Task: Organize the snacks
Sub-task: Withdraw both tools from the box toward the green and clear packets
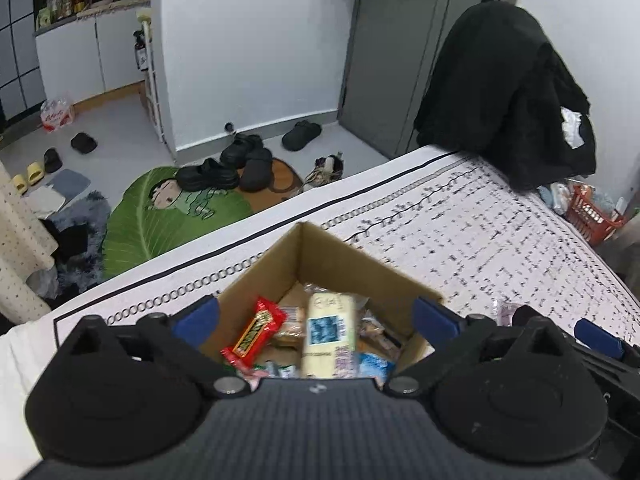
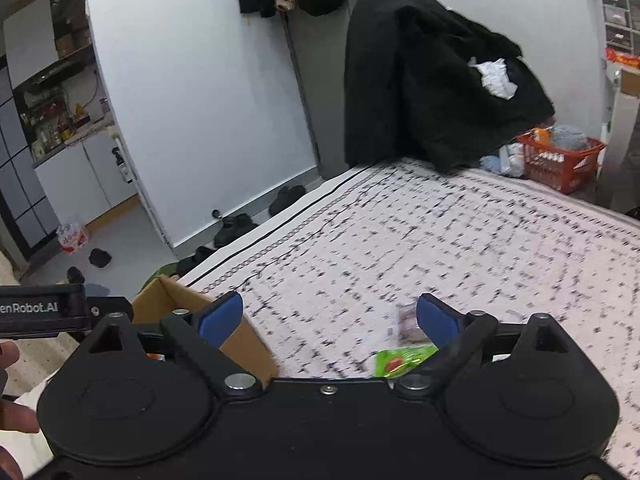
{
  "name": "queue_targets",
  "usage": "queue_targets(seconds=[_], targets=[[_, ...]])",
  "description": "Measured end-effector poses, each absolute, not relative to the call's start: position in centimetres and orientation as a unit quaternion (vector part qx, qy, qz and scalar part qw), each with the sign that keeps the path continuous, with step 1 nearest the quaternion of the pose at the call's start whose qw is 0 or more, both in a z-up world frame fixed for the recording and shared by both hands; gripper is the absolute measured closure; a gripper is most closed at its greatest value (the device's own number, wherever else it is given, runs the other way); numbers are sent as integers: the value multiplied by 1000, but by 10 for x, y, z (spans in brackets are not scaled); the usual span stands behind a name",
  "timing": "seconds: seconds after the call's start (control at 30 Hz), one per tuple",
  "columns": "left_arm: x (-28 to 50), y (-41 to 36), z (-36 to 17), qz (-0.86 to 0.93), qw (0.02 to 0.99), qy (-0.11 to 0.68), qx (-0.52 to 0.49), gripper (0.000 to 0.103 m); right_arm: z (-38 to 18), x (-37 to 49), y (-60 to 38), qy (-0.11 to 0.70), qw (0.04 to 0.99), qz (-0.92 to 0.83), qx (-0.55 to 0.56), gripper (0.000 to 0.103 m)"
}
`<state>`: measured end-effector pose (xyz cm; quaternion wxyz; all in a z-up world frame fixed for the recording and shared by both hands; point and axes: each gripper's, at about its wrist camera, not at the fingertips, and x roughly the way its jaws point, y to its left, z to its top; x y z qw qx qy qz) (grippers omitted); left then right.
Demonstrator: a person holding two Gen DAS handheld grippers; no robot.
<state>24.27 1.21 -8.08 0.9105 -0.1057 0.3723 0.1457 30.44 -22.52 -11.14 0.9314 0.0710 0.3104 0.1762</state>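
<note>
Left wrist view, box: a cardboard box [image 1: 320,276] stands on the patterned bed [image 1: 500,232], one corner pointing away from the camera, packed with snacks.
Left wrist view, snacks: a pale long packet [image 1: 328,336] lies with its long axis running away from the camera; a red wrapped bar [image 1: 256,330] lies tilted to its left.
Left wrist view, jaws: the left gripper [image 1: 316,316] is spread wide above the box, nothing between its blue pads; both snacks lie between and below them.
Right wrist view, snacks: a green packet [image 2: 400,360] and a small blurred packet [image 2: 408,324] lie on the bed, seen only here.
Right wrist view, jaws: the right gripper [image 2: 330,316] gapes empty; the box lies at its left finger, both packets by its right finger.
</note>
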Motion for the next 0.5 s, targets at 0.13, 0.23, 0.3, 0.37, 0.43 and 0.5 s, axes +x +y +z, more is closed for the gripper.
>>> queue_targets(seconds=[0.13,0.23,0.3,0.37,0.43,0.5], targets=[[246,-1,-78,136,914,367,-107,0,-109,308,-243,303,939,148,74,7],[247,-10,-78,133,915,363,-112,0,-111,312,-257,305,939,140,80,7],[249,-18,-78,129,916,362,-113,0,-112,314,-266,307,938,135,86,6],[251,-27,-78,126,918,363,-103,0,-113,316,-274,310,937,135,88,5],[254,-36,-79,115,917,367,-100,0,-112,317,-283,310,936,138,88,5],[255,-44,-80,106,918,370,-100,0,-112,317,-292,313,936,135,92,5]])
